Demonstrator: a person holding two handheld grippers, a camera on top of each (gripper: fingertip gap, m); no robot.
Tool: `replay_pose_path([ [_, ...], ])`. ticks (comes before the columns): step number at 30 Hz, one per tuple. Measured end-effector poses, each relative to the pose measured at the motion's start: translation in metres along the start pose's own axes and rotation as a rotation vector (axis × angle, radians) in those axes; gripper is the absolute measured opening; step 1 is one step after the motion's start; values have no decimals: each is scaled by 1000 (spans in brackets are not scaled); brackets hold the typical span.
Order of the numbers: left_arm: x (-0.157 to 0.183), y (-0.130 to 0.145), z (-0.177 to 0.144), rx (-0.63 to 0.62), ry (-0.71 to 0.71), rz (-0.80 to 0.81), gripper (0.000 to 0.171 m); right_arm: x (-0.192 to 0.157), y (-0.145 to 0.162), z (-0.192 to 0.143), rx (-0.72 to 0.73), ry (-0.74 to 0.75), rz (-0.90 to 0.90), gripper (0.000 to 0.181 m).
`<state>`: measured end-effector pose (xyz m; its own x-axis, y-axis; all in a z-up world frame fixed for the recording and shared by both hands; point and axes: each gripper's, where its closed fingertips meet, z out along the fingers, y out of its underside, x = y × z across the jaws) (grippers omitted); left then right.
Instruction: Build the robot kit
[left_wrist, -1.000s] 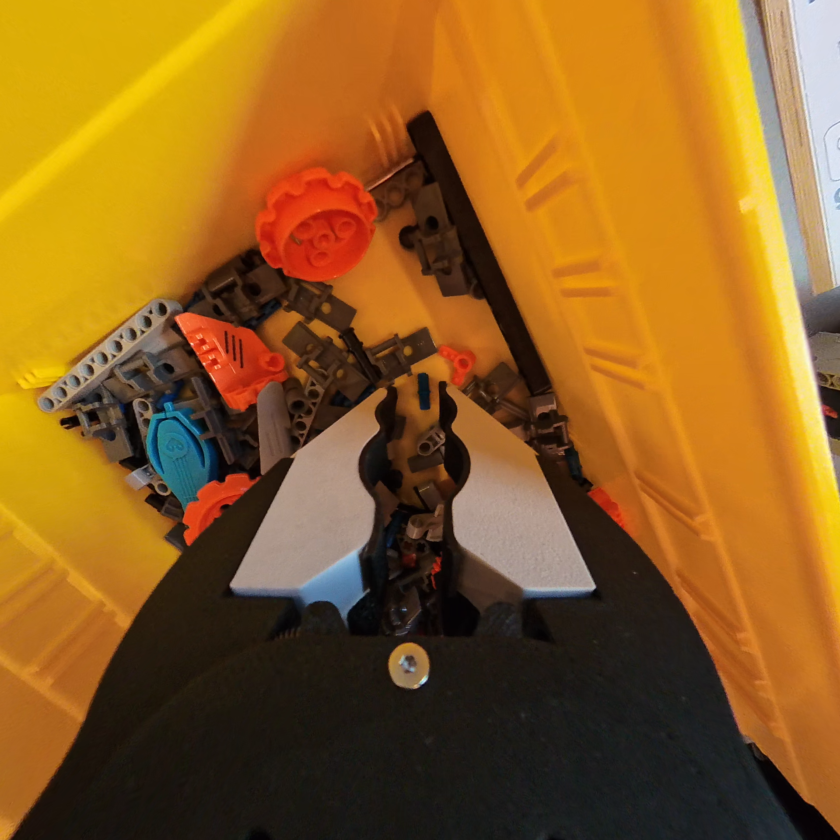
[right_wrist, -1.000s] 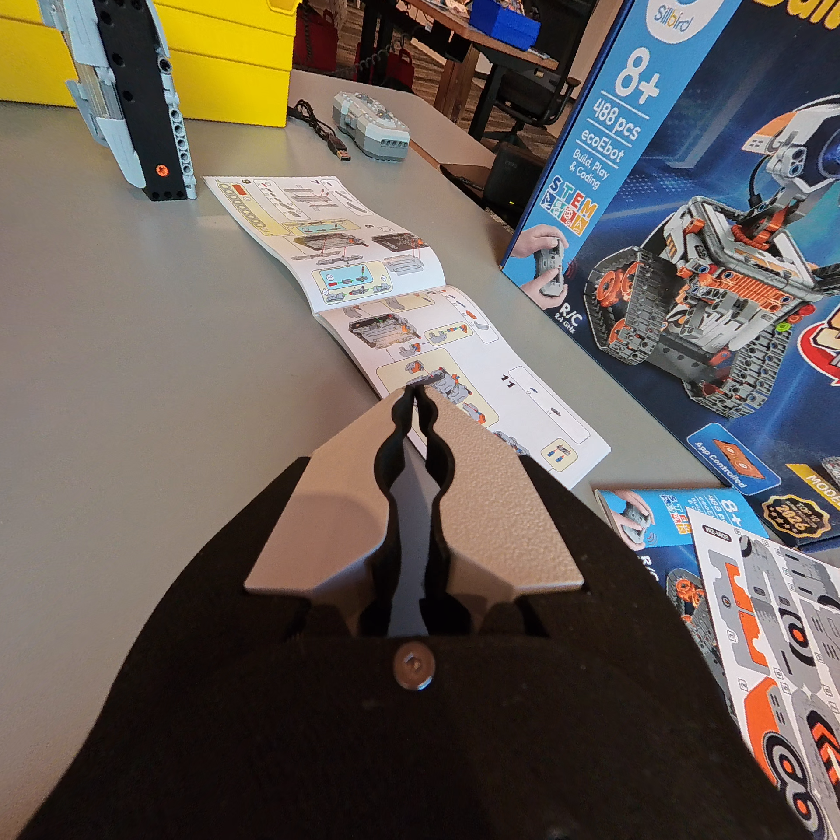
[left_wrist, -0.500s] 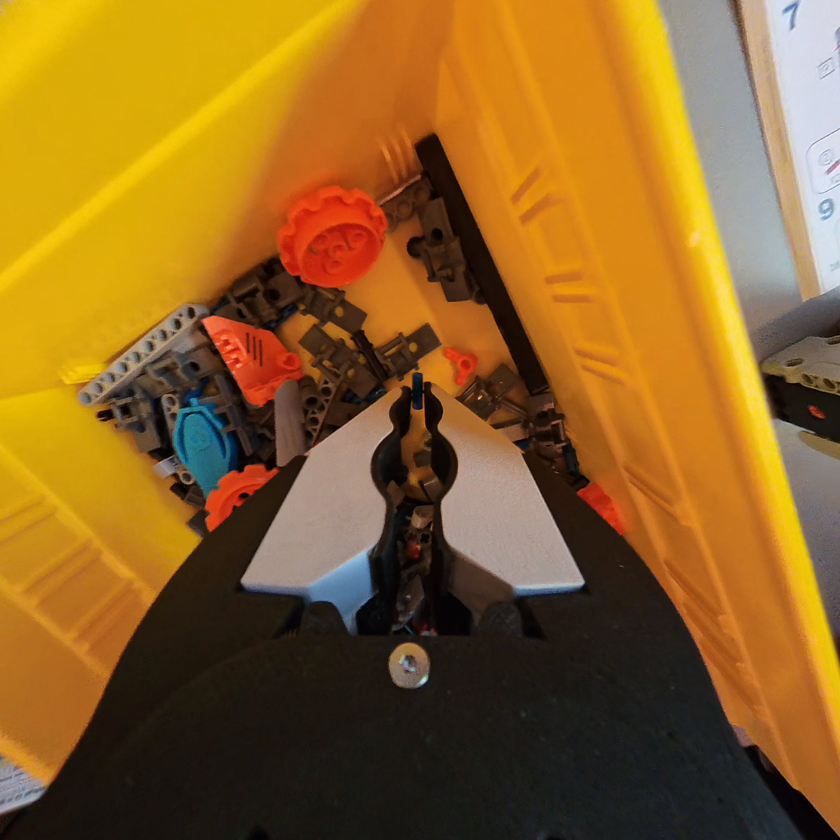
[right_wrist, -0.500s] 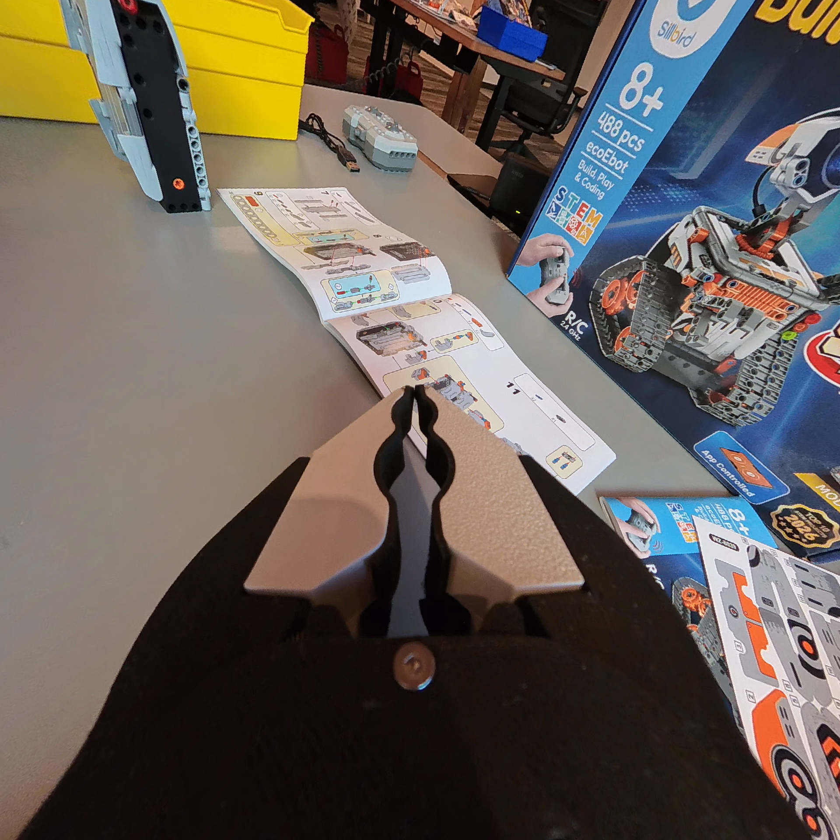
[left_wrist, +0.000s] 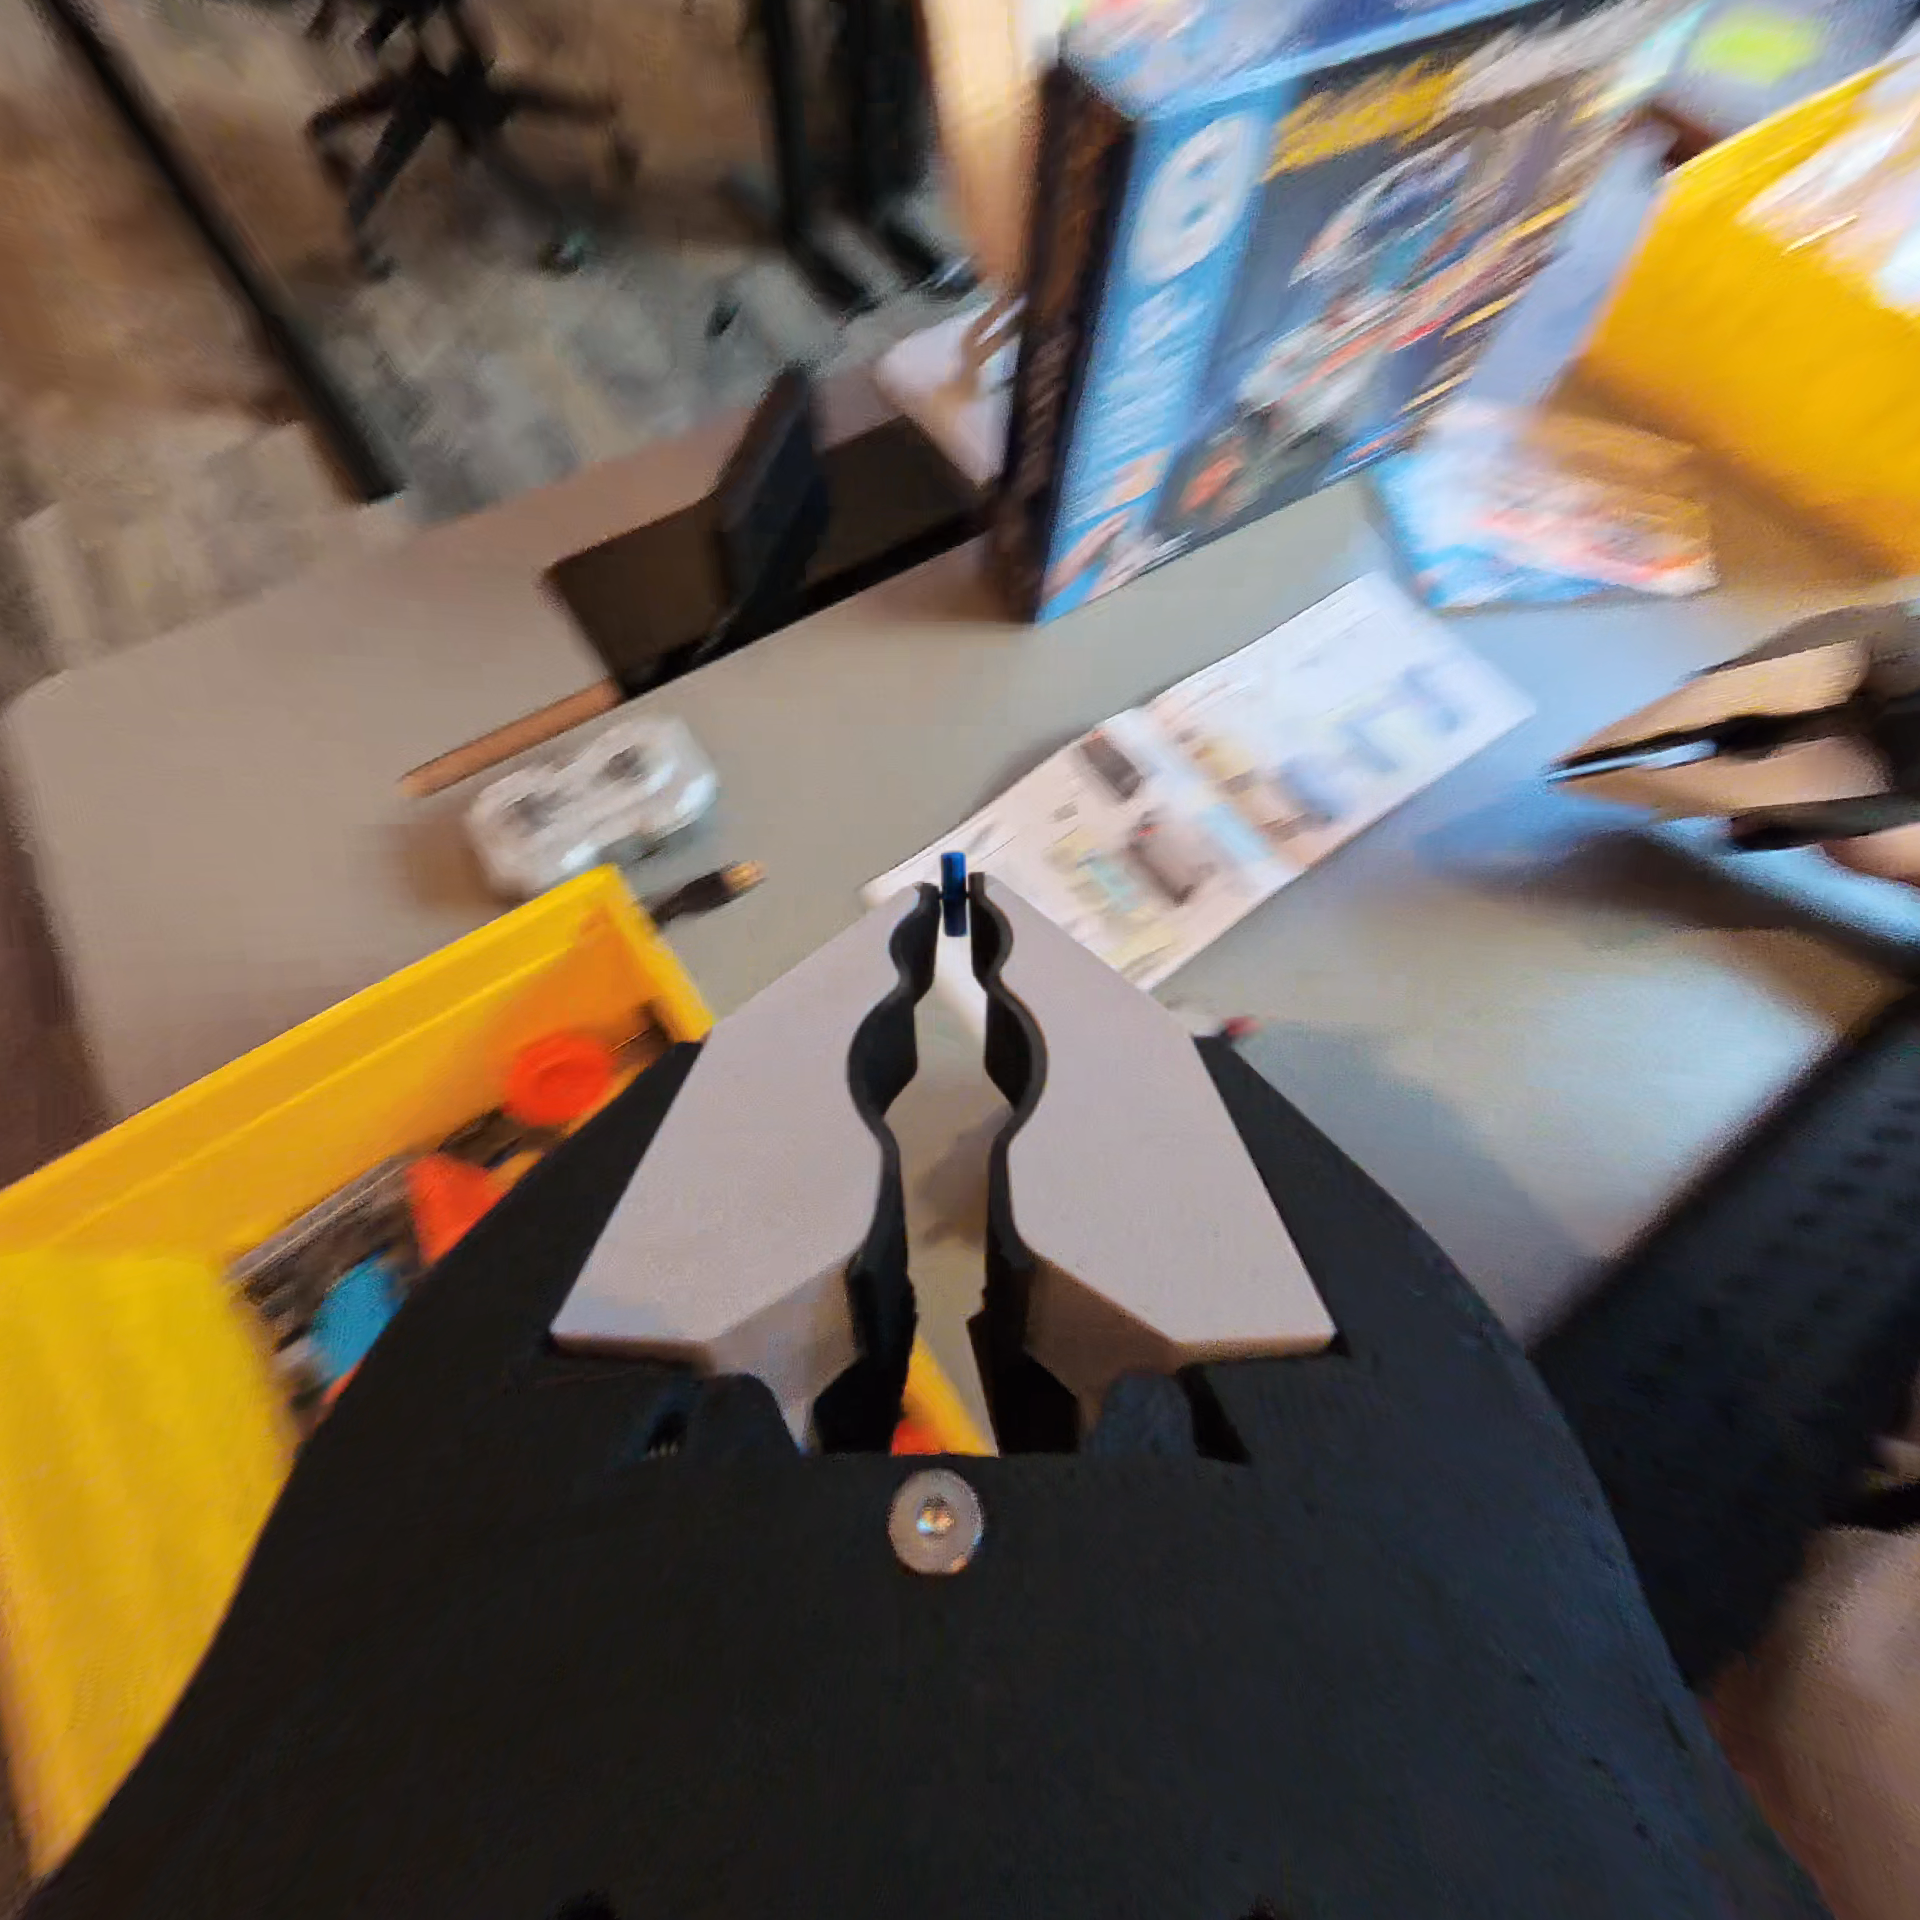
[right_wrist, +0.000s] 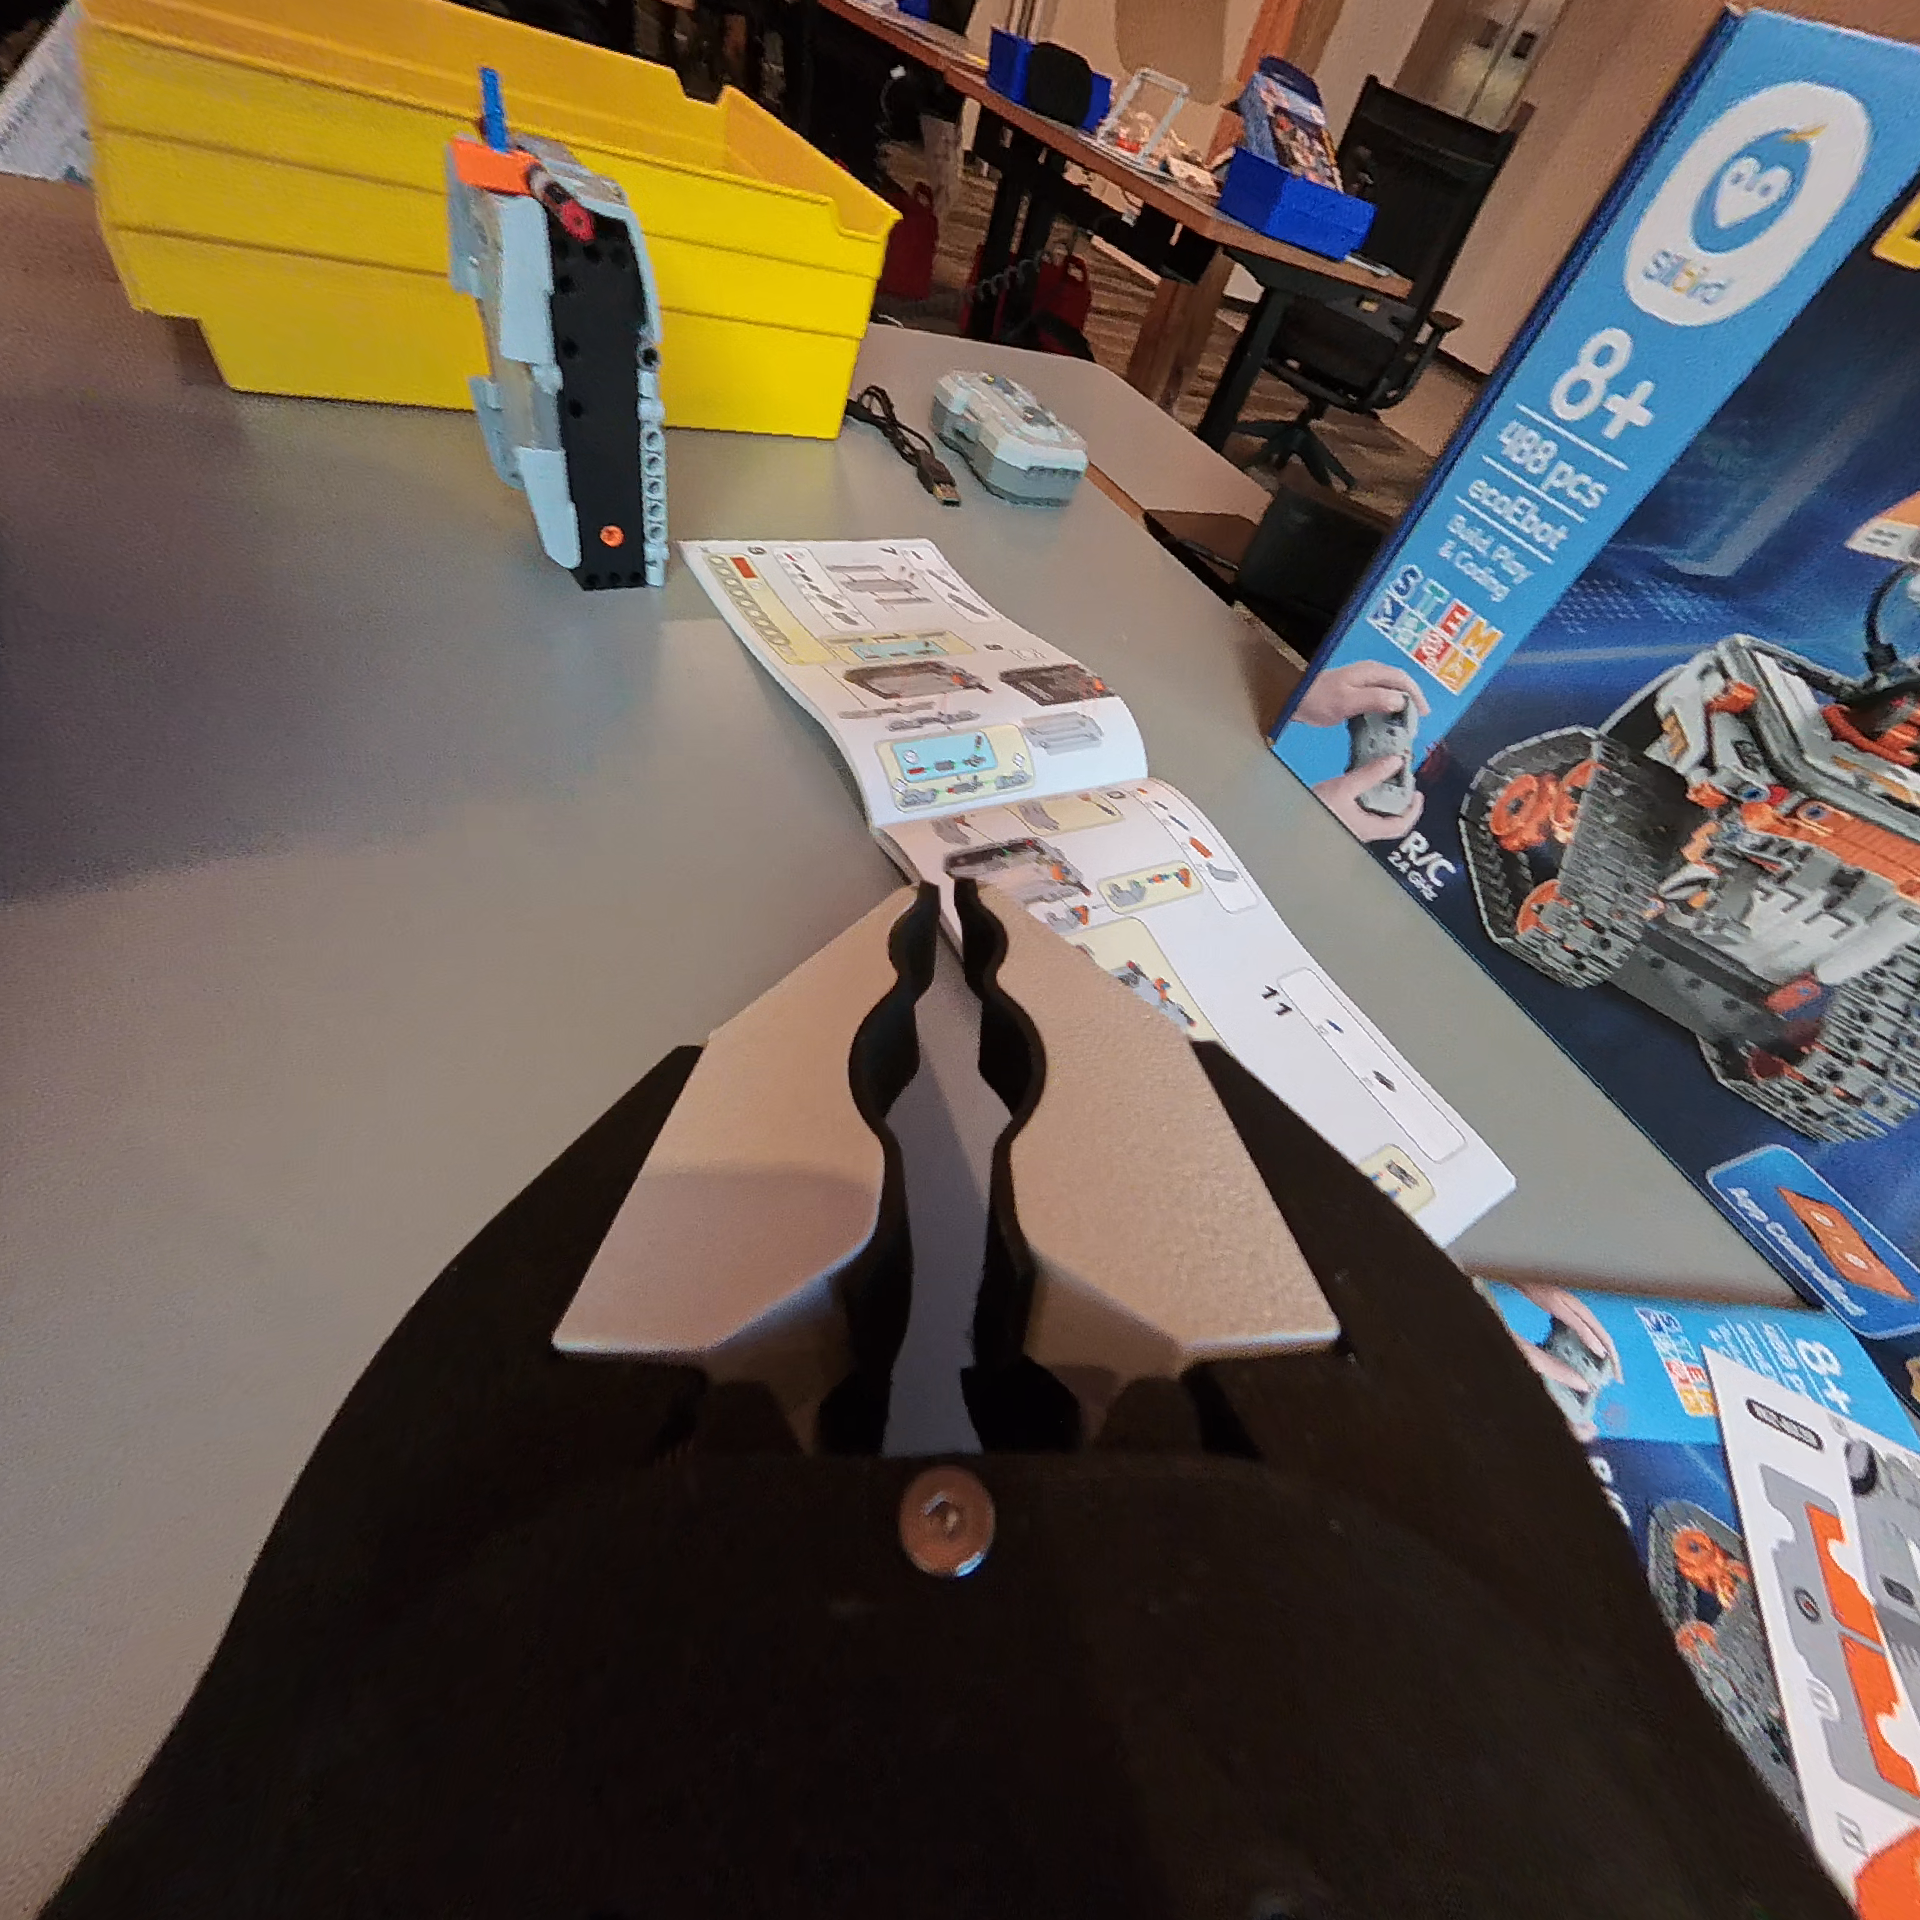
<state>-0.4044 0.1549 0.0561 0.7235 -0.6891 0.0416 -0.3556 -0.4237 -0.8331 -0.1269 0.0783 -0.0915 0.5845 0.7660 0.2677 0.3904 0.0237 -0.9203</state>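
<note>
Blue pin, small, pinched upright in left gripper

The blue pin at the centre of the left wrist frame looks like smooth plastic. The yellow bins, upper left, are glossy plastic. The table is matt grey. The booklet is thin paper; the toy box, right, is glossy printed cardboard.

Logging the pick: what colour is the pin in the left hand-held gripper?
Blue pin, clearest in the left wrist view.
</note>
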Motion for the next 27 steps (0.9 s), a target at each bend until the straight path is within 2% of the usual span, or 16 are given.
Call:
replay_pose_path([
  [3, 57, -8, 4, 78, 112, 26, 3, -10, -6, 1, 1, -29, -10, 4],
  [8, 97, 1, 20, 97, 194, -10, 3, -24, -6, -2, -20, -66, -36, 6],
  [14, 112, 24, 42, 79, 300, -161, 4, -26, -9, -6, -10, -84, 29, 9],
  [18, 109, 33, 45, 81, 316, -222, 4, -24, -10, -7, 5, -100, 90, 10],
  [27, 101, 35, 43, 79, 316, -223, 4, -23, -2, -3, -26, -98, 95, 11],
])
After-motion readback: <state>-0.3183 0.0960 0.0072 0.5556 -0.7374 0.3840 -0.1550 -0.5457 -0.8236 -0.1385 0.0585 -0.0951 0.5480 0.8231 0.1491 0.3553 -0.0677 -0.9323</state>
